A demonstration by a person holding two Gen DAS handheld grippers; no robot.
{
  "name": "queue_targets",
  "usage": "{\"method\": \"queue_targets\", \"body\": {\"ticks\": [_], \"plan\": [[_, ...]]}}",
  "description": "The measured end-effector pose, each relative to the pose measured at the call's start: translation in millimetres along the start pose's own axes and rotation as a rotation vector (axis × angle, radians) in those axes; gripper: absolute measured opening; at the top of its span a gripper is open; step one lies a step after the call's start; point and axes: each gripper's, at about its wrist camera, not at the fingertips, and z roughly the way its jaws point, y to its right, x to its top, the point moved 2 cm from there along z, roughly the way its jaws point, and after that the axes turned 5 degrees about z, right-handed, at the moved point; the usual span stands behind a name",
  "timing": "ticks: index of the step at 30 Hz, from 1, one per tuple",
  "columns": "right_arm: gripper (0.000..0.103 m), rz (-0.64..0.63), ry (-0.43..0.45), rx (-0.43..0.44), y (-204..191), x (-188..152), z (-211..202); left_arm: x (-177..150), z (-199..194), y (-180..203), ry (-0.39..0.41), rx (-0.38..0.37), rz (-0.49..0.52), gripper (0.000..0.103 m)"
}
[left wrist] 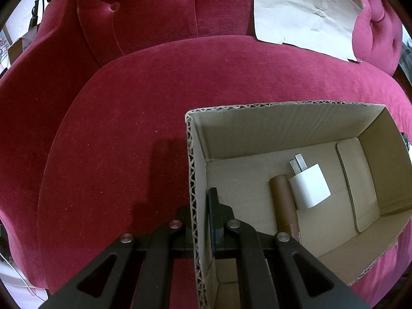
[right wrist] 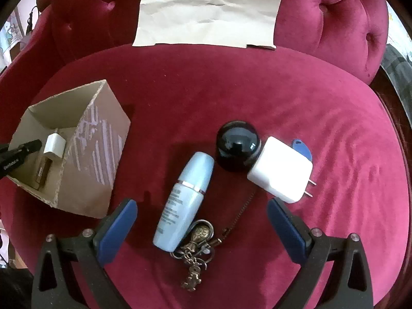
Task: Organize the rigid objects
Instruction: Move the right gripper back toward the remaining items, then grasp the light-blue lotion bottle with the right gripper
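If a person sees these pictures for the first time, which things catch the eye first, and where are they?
First, the crimson velvet sofa filling both views. Then the loose items between the open right tongs: a pale blue bottle, a black ball and a white charger. The left tongs pinch the cardboard box wall.

Left gripper point(left wrist: 203, 221): clamping its jaws on the near wall of the cardboard box point(left wrist: 283, 126).
Box: sitting open-topped on the red velvet seat point(left wrist: 128, 128).
Contents: white charger point(left wrist: 309, 189) leaning on a brown tube point(left wrist: 284, 203).
Backrest: paper sheet point(left wrist: 303, 13) lying against it.
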Motion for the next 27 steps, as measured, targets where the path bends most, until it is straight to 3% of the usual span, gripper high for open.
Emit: {"method": "queue_targets", "body": {"ticks": [5,10,13,15,27], "plan": [[0.103,-0.002,-0.009,0.01,-3,0,3,0,0,0,0.0,0.0,0.0,0.005],[0.085,0.0,-0.023,0.013,-2,2,9,0,0,0,0.001,-0.001,0.001,0.005],[0.064,-0.002,-0.015,0.021,-5,3,8,0,0,0,0.0,0.0,0.0,0.005],[0.032,-0.004,-0.016,0.035,-6,3,7,0,0,0,0.0,0.0,0.0,0.005],[0.027,0.013,-0.002,0.034,-5,3,-2,0,0,0,0.0,0.0,0.001,0.005]]}}
